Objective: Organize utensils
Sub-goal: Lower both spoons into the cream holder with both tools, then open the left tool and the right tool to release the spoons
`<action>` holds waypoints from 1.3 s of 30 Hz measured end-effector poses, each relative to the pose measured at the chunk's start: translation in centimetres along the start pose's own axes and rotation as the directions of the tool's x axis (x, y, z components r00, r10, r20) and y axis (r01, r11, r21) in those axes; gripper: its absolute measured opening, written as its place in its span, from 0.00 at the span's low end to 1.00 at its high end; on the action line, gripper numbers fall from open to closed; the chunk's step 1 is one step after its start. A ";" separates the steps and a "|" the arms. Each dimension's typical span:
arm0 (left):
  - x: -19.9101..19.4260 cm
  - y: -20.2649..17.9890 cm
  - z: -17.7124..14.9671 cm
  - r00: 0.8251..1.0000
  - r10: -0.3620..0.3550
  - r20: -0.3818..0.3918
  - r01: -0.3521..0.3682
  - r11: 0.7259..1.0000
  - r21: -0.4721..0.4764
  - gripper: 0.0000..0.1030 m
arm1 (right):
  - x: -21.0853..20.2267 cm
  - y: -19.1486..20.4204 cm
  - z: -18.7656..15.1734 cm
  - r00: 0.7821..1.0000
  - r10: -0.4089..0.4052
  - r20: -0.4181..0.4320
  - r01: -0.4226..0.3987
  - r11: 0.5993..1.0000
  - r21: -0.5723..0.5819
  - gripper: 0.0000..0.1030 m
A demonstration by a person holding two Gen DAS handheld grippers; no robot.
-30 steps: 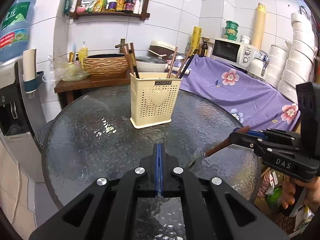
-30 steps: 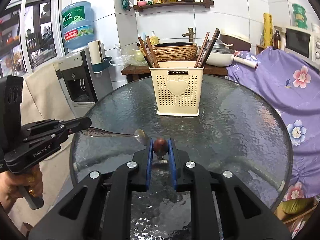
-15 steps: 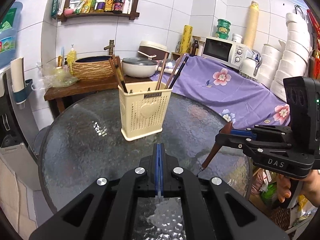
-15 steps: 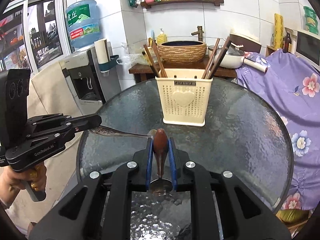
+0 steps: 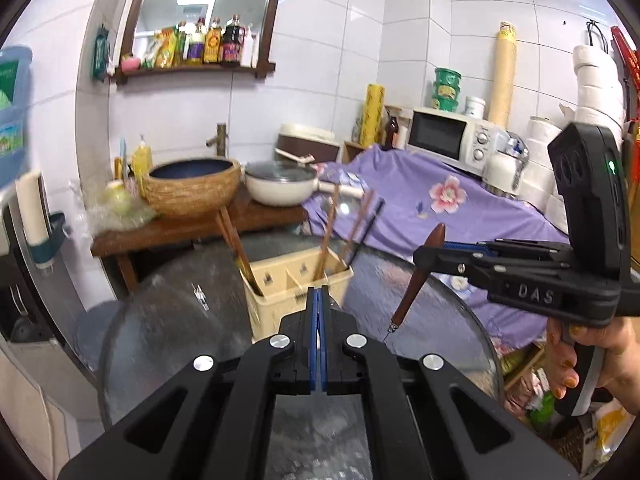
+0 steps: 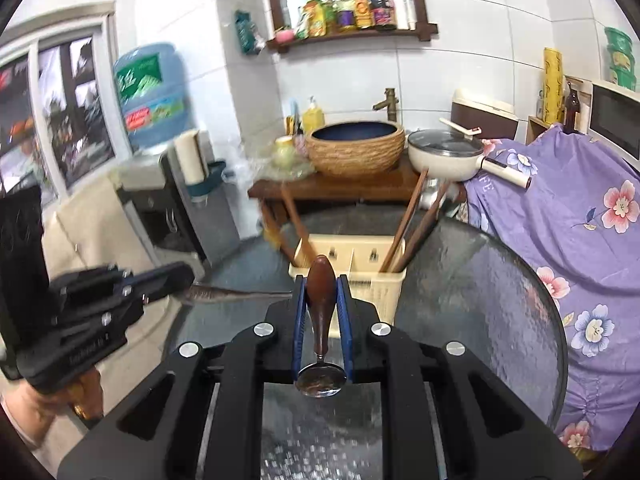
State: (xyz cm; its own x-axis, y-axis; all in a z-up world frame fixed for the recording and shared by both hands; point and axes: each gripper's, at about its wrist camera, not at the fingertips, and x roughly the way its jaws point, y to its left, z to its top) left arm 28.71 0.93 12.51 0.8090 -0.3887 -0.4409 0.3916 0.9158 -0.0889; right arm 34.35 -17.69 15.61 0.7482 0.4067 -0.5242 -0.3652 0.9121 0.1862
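White glossy wall tiles cover the room. A dark wooden framed mirror shelf holds bottles. Under it a brown wooden side table carries a woven basin bowl and a cream pan. The round textured glass table stands near a purple flowered cloth. A window is behind the blue water bottle.

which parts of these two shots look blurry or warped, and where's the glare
Left wrist view: fisheye bends the tiled walls; the utensil holder and chopsticks are motion-smeared, while the left gripper stays sharp. Right wrist view: the left gripper and its metal utensil blur; glare speckles the glass table; the wooden-handled spoon is crisp.
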 end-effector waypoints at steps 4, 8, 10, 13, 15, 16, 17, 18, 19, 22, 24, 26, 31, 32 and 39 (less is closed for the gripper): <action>1.3 0.3 2.7 0.999 0.046 0.019 -0.046 0.999 0.023 0.00 | 1.0 -0.6 3.8 0.999 -0.026 0.040 0.025 1.000 0.014 0.15; 3.4 1.2 4.7 0.998 0.060 -0.012 -0.060 0.998 0.022 0.00 | 2.3 -0.8 6.5 0.995 -0.070 0.073 0.070 0.998 -0.006 0.15; 4.7 1.4 5.4 0.997 0.071 -0.041 -0.069 0.997 0.031 0.00 | 3.4 -0.9 7.5 0.993 -0.086 0.078 0.087 0.996 -0.011 0.15; 6.2 1.6 5.8 0.992 0.087 -0.090 -0.081 0.995 0.064 0.00 | 4.8 -1.2 8.1 0.991 -0.103 0.081 0.105 0.994 -0.011 0.15; 6.8 1.6 5.8 0.988 0.091 -0.121 -0.080 0.993 0.092 0.00 | 5.7 -1.4 8.2 0.989 -0.117 0.088 0.119 0.993 -0.017 0.15; 7.0 1.6 5.7 0.987 0.096 -0.132 -0.081 0.991 0.110 0.00 | 6.1 -1.6 8.3 0.989 -0.120 0.092 0.122 0.992 -0.018 0.15; 7.2 1.7 5.7 0.986 0.093 -0.141 -0.077 0.990 0.116 0.00 | 6.4 -1.7 8.2 0.988 -0.123 0.093 0.125 0.992 -0.020 0.15; 7.4 1.8 5.7 0.985 0.089 -0.149 -0.073 0.991 0.113 0.00 | 6.9 -1.8 8.1 0.988 -0.126 0.094 0.129 0.991 -0.023 0.15; 7.7 2.0 5.7 0.983 0.091 -0.161 -0.073 0.991 0.113 0.00 | 7.2 -1.9 8.0 0.988 -0.126 0.094 0.128 0.991 -0.022 0.15; 8.4 2.4 5.5 0.979 0.113 -0.169 -0.093 0.988 0.124 0.00 | 8.4 -2.4 7.6 0.986 -0.139 0.096 0.141 0.990 -0.018 0.15; 9.1 2.8 5.3 0.977 0.107 -0.185 -0.089 0.991 0.104 0.00 | 9.2 -2.7 7.2 0.985 -0.145 0.091 0.147 0.989 -0.013 0.15; 9.7 3.0 5.0 0.975 0.108 -0.195 -0.091 0.991 0.095 0.00 | 10.0 -2.9 6.8 0.986 -0.147 0.078 0.149 0.989 -0.010 0.15; 11.5 3.1 4.0 0.967 0.110 -0.231 -0.094 0.992 0.083 0.00 | 11.6 -3.2 5.8 0.987 -0.154 0.054 0.155 0.988 -0.010 0.15; 12.0 3.1 3.9 0.964 0.102 -0.244 -0.087 0.994 0.073 0.00 | 11.9 -3.3 5.5 0.987 -0.153 0.048 0.154 0.988 -0.009 0.15; 14.7 3.3 2.3 0.949 0.101 -0.299 -0.089 0.995 0.053 0.01 | 13.2 -3.5 3.9 0.989 -0.145 0.019 0.145 0.989 -0.020 0.16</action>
State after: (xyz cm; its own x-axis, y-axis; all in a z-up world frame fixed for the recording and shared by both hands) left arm 42.86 -2.03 7.79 0.6763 -0.2467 -0.6941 0.3406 0.9402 -0.0023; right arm 47.70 -15.30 11.30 0.8034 0.2710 -0.5302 -0.2635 0.9603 0.0915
